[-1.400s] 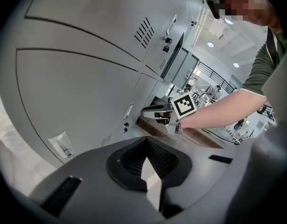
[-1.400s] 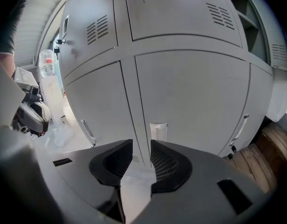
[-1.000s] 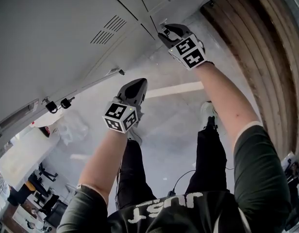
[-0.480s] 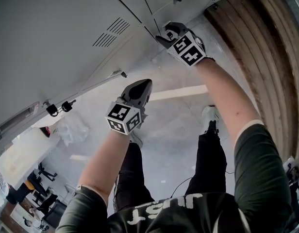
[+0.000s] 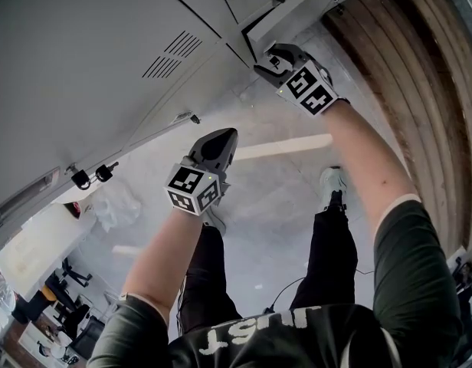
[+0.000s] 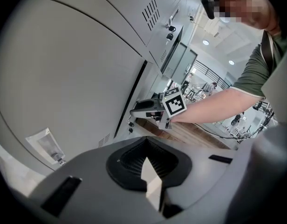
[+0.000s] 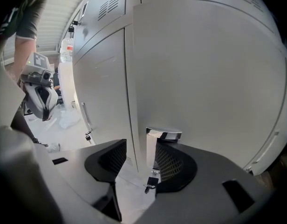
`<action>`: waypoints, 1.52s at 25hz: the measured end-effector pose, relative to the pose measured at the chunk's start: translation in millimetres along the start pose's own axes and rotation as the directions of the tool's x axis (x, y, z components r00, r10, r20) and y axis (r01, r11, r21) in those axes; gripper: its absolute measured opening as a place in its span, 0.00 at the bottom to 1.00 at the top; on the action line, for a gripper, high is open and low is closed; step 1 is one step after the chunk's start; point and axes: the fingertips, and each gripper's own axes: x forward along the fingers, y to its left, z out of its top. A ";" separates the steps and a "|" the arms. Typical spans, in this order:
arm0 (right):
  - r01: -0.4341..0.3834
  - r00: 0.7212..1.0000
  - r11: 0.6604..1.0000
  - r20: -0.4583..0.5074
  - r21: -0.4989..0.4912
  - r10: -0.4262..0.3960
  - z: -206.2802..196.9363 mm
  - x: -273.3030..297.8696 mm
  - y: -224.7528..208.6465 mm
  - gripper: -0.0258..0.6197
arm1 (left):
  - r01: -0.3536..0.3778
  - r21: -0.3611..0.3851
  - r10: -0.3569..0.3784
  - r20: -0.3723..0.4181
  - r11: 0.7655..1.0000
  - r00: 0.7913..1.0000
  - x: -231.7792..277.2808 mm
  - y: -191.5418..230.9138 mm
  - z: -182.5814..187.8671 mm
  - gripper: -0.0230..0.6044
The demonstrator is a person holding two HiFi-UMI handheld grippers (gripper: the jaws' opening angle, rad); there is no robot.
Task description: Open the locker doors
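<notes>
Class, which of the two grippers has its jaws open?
The right gripper: its jaws have just been opening and stand apart at the chrome handle of the locker door. The left gripper has its jaws together.

Wooden planks, white floor stripe, plastic bag (crumpled)

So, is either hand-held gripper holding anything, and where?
Nothing. The right hand-held gripper has just been opening, door handle between its jaws ungripped; the left hand-held gripper is shut, empty.
</notes>
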 end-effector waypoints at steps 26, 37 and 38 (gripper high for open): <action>0.257 0.941 0.851 0.080 0.459 -0.328 -51.6 -72.2 -9.2 0.29 | 0.009 -0.029 -0.010 -0.009 1.000 1.000 2.5 -11.0 -12.6 0.05; 0.319 0.919 0.814 0.052 0.485 -0.391 -86.7 -119.0 -10.1 0.28 | 0.034 -0.007 -0.035 -0.012 0.999 0.999 15.5 -26.2 -3.8 0.05; 0.323 0.918 0.813 0.049 0.484 -0.394 -87.9 -121.0 -10.4 0.28 | 0.038 -0.004 -0.038 -0.014 0.999 0.999 17.2 -28.5 -3.8 0.05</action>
